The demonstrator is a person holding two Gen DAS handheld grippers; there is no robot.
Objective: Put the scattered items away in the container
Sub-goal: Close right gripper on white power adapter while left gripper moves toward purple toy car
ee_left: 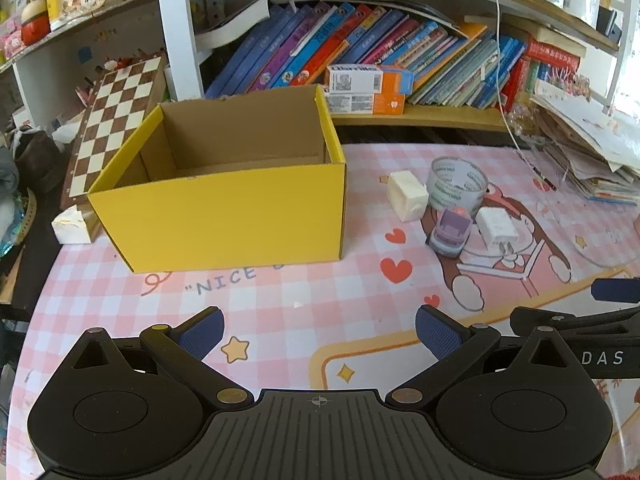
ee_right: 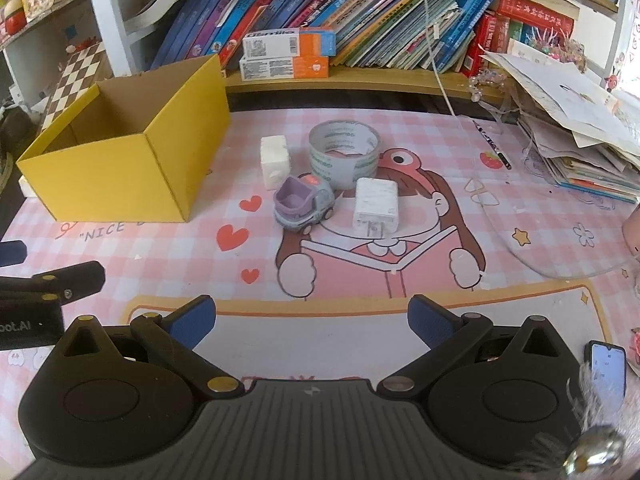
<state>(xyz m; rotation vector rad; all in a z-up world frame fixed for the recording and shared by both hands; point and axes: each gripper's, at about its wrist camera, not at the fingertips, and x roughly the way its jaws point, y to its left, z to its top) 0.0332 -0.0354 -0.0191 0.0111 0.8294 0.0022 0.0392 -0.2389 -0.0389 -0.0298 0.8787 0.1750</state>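
An open yellow cardboard box (ee_left: 224,216) stands on the pink checked mat, its inside looking bare; it also shows in the right wrist view (ee_right: 108,172). To its right lie a white block (ee_left: 407,196) (ee_right: 274,161), a roll of clear tape (ee_left: 456,186) (ee_right: 344,154), a purple toy car (ee_left: 450,230) (ee_right: 303,204) and a white charger plug (ee_left: 498,229) (ee_right: 376,203). My left gripper (ee_left: 318,334) is open and empty, near the mat's front. My right gripper (ee_right: 312,320) is open and empty, in front of the items.
A shelf of books (ee_left: 360,52) and two stacked toothpaste boxes (ee_right: 288,54) line the back. A chessboard (ee_left: 116,120) leans at the left. A pile of papers (ee_right: 580,120) lies at the right, a pen (ee_right: 494,146) beside it. A phone (ee_right: 608,372) lies at front right.
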